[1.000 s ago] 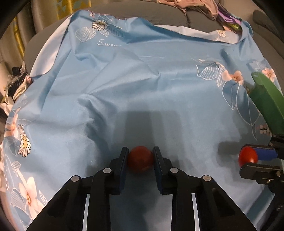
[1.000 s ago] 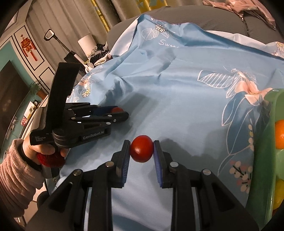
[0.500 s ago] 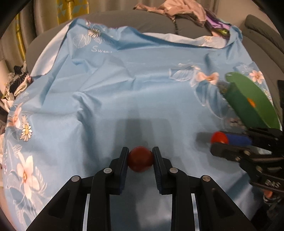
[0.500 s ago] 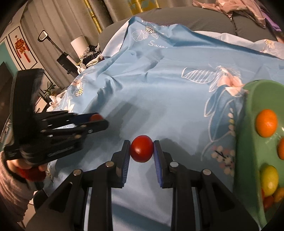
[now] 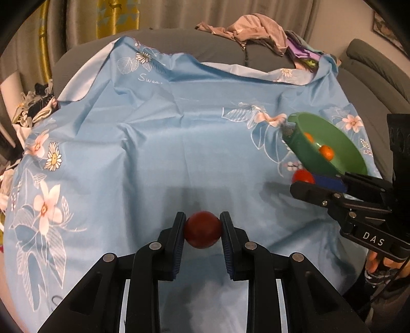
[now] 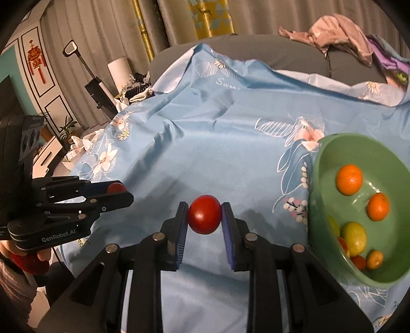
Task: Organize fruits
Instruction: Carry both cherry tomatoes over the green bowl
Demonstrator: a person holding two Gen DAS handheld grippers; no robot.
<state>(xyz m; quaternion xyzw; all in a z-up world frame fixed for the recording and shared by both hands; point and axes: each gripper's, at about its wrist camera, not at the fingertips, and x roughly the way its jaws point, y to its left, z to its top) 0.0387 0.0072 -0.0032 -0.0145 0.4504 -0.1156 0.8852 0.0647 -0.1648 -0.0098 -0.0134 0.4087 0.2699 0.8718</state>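
Note:
My left gripper (image 5: 203, 229) is shut on a dark red tomato (image 5: 203, 229) and holds it above the blue floral cloth (image 5: 159, 153). My right gripper (image 6: 205, 217) is shut on a bright red tomato (image 6: 205, 217), also held above the cloth, just left of a green bowl (image 6: 333, 158). The bowl holds several oranges (image 6: 349, 179), a lemon (image 6: 355, 237) and small red fruit. In the left wrist view the bowl (image 5: 330, 133) sits at the right, with the right gripper (image 5: 306, 179) and its tomato (image 5: 302, 176) beside its near rim. The left gripper (image 6: 116, 190) shows at the left of the right wrist view.
The cloth covers a grey sofa seat (image 5: 220, 48). A heap of clothes (image 5: 256, 30) lies on the sofa back. Curtains (image 6: 194, 18), a floor cleaner (image 6: 94, 87) and a white cylinder (image 6: 120, 71) stand at the left beyond the cloth.
Both grippers rose and drew back with their tomatoes still held. The green bowl has come fully into view on the right, and the right gripper now sits close beside its rim.

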